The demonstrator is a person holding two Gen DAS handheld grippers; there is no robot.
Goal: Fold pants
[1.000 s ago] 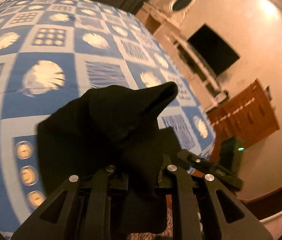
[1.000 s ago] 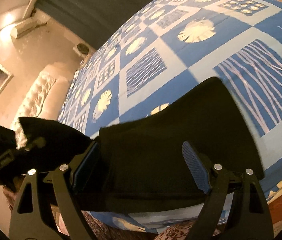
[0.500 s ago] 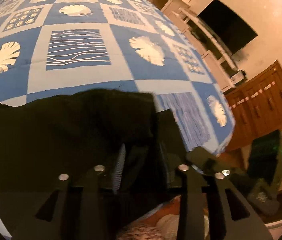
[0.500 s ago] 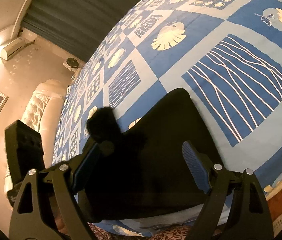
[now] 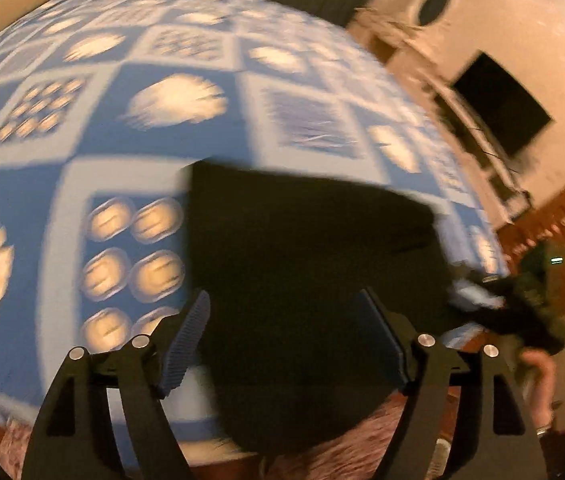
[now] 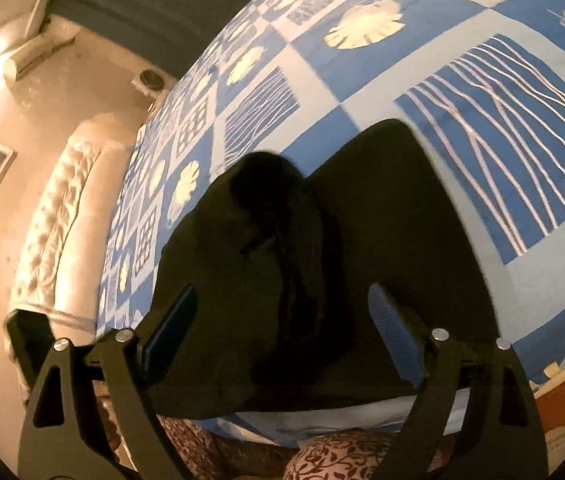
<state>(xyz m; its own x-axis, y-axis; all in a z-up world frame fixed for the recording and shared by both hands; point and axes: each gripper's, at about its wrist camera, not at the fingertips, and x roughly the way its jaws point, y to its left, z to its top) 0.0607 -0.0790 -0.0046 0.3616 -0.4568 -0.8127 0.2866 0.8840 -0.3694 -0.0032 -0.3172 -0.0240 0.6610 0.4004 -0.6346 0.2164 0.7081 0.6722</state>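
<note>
the black pants [image 6: 362,248] lie folded at the near edge of the bed [image 6: 482,20], on a blue and pale checked bedspread [image 5: 94,92] printed with shells and wavy lines. their near hem runs just along the mattress edge, where a strip of white shows below the cloth. beyond the far fold the bedspread runs flat and bare to the dark curtain, and wide bare patches lie on both sides of the garment. past the bed's right edge, in the left wrist view, stand a wooden cabinet [image 5: 562,232] and a wall-mounted tv [image 5: 502,104]; a tufted headboard [image 6: 54,216] lines the side seen from the right wrist.

the pants look like a dark, roughly rectangular stack, with a bunched ridge of cloth rising down the middle in the right wrist view; the left wrist view is motion-blurred.

the left tool [image 5: 282,340] is opening, its pads apart over the cloth and not pressing it. the right tool [image 6: 278,336] is released too, spread wide above the pants' near part, gripping nothing.
</note>
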